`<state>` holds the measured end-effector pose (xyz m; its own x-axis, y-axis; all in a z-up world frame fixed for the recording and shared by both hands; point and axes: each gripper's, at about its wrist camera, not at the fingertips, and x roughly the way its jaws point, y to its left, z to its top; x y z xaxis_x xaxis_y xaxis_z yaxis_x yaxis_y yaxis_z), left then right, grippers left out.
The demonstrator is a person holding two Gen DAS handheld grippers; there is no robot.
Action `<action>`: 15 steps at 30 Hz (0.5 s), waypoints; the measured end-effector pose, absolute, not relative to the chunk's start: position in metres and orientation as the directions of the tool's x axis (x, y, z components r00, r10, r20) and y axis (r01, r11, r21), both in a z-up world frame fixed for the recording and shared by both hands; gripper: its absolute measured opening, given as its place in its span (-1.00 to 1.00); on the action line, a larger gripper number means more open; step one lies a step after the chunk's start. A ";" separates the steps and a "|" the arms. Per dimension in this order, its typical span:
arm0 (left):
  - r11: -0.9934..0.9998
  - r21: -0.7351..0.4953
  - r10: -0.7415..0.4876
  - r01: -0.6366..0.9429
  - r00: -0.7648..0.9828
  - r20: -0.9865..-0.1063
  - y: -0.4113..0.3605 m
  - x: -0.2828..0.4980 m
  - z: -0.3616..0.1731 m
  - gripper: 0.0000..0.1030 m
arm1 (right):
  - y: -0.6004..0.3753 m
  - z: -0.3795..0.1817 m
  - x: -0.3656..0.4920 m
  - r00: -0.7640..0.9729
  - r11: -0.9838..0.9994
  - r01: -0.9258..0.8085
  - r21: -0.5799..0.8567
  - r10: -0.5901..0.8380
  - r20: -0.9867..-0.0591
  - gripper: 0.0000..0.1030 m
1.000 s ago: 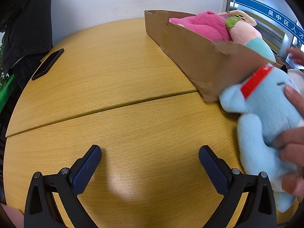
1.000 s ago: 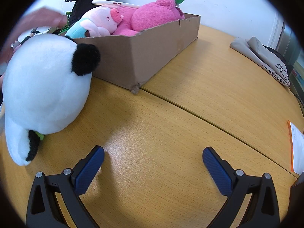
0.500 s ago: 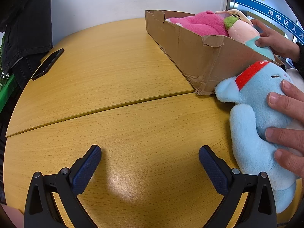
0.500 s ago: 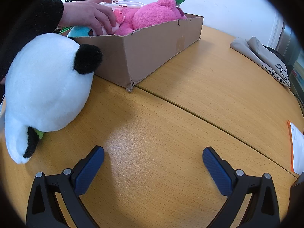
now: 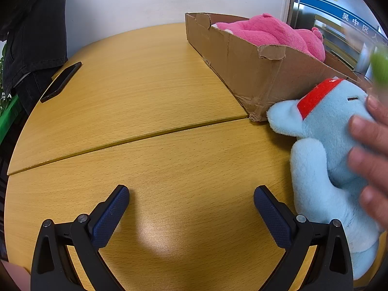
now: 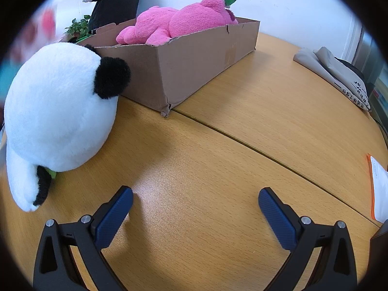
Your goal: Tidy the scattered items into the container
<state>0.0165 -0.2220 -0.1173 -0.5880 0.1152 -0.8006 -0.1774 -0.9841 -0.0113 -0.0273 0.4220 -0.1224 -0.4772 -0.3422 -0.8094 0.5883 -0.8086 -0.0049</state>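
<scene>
A brown cardboard box (image 5: pixel 245 72) (image 6: pixel 194 68) stands on the wooden table and holds a pink plush toy (image 5: pixel 269 34) (image 6: pixel 179 20). A light blue plush with a red band (image 5: pixel 325 150) lies against the box's near corner, with a bare hand (image 5: pixel 371 150) on it. A white and black panda plush (image 6: pixel 58 111) lies beside the box. My left gripper (image 5: pixel 191 206) is open and empty above the table, left of the blue plush. My right gripper (image 6: pixel 195 208) is open and empty, right of the panda.
A black phone (image 5: pixel 60 81) lies at the table's far left edge. Grey folded cloth (image 6: pixel 337 72) lies at the far right, and an orange-edged paper (image 6: pixel 378 194) at the right edge. A dark jacket (image 5: pixel 31 24) hangs behind the table.
The small pink and teal plush and the phone on top of it have been lifted out of the box by a hand. The box has shifted slightly. Both grippers stay still.
</scene>
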 end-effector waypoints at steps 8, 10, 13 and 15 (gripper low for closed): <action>-0.984 -0.011 0.115 -0.177 -0.588 -0.801 -0.222 0.018 -0.117 1.00 | 0.422 -0.122 -0.027 -0.477 -0.809 0.588 -0.004 -0.343 -0.809 1.00; -0.984 -0.011 0.115 -0.177 -0.588 -0.801 -0.222 0.018 -0.117 1.00 | 0.422 -0.122 -0.027 -0.477 -0.809 0.588 -0.004 -0.343 -0.809 1.00; -0.984 -0.011 0.115 -0.177 -0.588 -0.801 -0.222 0.018 -0.117 1.00 | 0.422 -0.121 -0.027 -0.477 -0.809 0.588 -0.004 -0.343 -0.809 1.00; -0.984 -0.011 0.115 -0.178 -0.588 -0.801 -0.222 0.018 -0.117 1.00 | 0.422 -0.121 -0.027 -0.477 -0.809 0.588 -0.004 -0.343 -0.809 1.00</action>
